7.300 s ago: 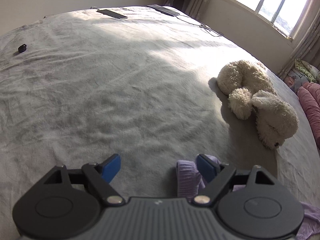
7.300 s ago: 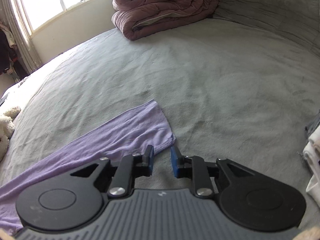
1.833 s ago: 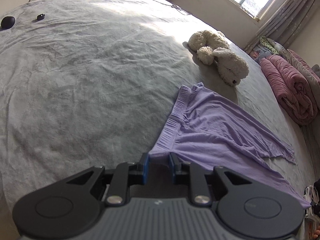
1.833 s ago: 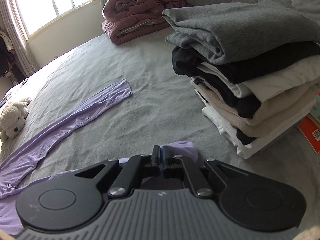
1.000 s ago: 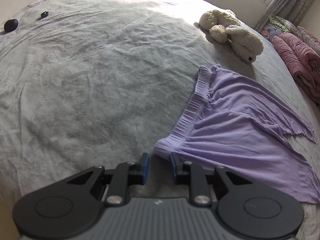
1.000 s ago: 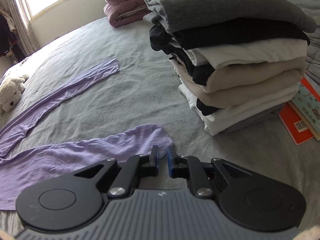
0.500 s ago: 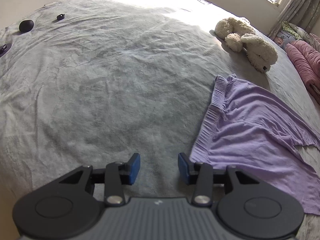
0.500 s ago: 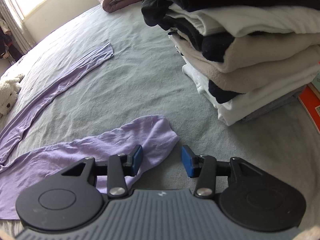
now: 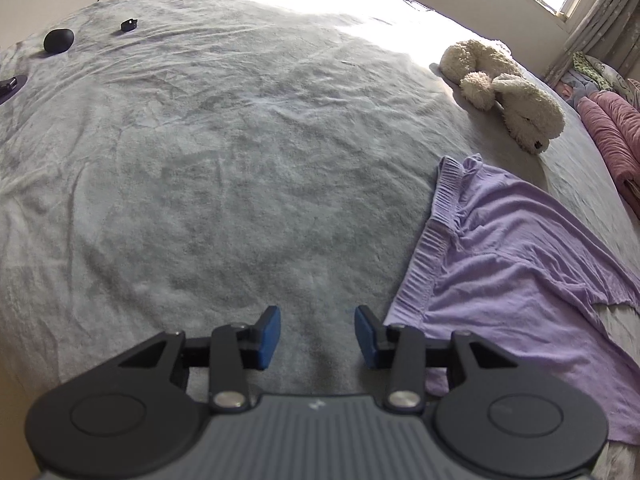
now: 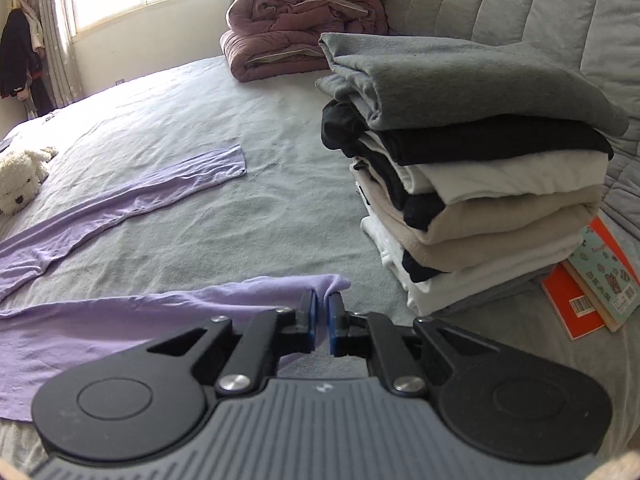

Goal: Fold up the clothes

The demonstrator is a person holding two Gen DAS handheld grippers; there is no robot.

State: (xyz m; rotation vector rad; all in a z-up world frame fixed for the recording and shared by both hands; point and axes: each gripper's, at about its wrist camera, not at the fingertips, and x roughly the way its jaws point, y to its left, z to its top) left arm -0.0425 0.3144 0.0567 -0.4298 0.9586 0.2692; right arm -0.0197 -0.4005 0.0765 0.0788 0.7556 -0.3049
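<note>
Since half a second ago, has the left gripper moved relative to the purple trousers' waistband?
Yes. The left gripper has drifted left: the waistband now sits further right of its open jaws.

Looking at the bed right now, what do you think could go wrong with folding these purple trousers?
The right gripper pinches only the edge of one leg of the purple trousers, so the thin cloth may slip out when lifted. The left gripper is open beside the waistband, holding nothing, so a one-sided pull could drag the trousers crooked. The tall stack of folded clothes stands close by and a swing might topple it.
</note>
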